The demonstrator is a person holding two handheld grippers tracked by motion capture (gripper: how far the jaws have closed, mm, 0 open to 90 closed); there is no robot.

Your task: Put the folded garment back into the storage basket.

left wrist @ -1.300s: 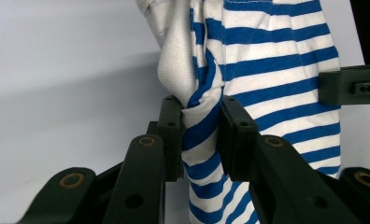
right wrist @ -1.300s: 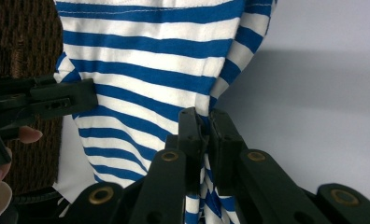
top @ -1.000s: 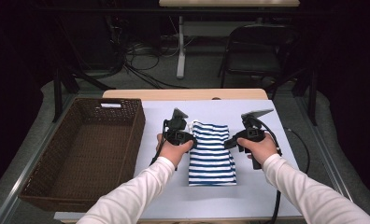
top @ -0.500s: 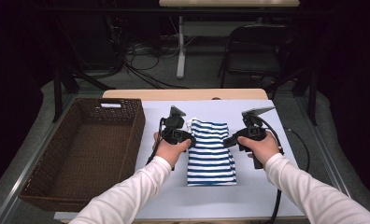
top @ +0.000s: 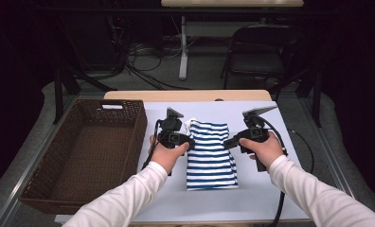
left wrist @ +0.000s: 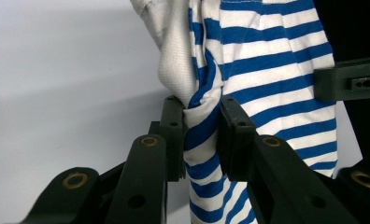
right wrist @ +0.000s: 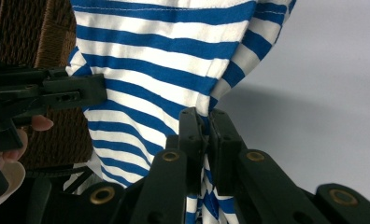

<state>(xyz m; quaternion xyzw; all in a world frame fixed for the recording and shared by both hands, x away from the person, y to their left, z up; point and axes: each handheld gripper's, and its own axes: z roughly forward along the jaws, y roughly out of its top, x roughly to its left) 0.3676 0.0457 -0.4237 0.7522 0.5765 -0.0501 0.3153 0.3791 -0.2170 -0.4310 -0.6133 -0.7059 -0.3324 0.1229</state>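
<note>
Both hands slightly higher than before; left gripper [left wrist: 201, 135] and right gripper [right wrist: 205, 140] each clamp the blue-and-white striped cloth garment [top: 210, 151], far end probably off white table [top: 271, 194].

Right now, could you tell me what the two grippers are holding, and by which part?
Both hold the striped garment: the left gripper pinches a bunched fold at its left edge, the right gripper a fold at its right edge.

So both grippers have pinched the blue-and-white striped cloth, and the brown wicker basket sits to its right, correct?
Not quite: the brown wicker basket sits to the left of the blue-and-white striped cloth, as the high view shows. Both the left gripper and the right gripper do pinch it.
</note>
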